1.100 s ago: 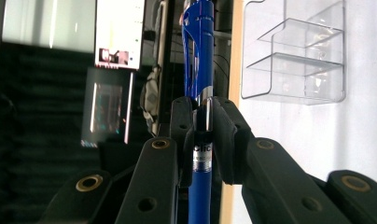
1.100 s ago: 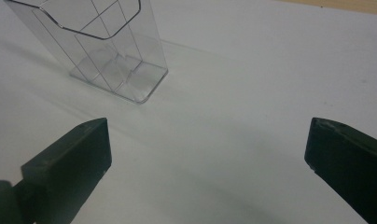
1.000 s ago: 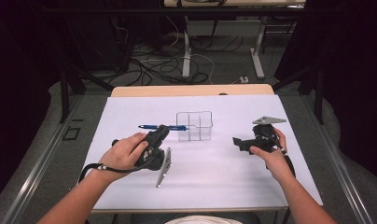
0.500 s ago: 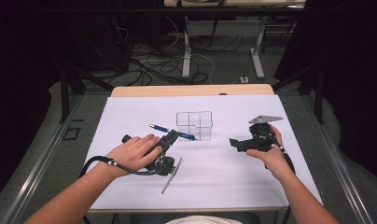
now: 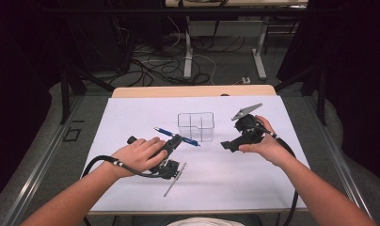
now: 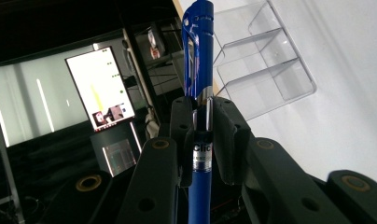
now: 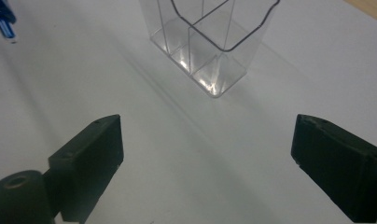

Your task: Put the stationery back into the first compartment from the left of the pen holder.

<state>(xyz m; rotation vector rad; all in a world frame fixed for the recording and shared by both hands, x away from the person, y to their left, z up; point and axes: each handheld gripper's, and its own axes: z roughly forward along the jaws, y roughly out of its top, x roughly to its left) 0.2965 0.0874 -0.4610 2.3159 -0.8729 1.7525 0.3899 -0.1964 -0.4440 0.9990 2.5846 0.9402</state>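
A blue pen is clamped between the jaws of my left gripper, which is shut on it and held just above the white table, left of centre. In the left gripper view the pen stands up between the jaws, its clip end toward the clear divided organizer. That organizer stands upright at mid-table. My right gripper hovers to the organizer's right, open, with nothing between its jaws. In the right gripper view the organizer lies ahead and the pen's tip shows at the top left.
The white table ends at a wooden strip at the back. Cables and table legs lie on the floor behind. A lit monitor shows in the left gripper view. A cable trails from the left gripper.
My left gripper has lifted and turned with the pen, drawing it back toward the near left and tilting it. The right gripper has drifted slightly toward the organizer.
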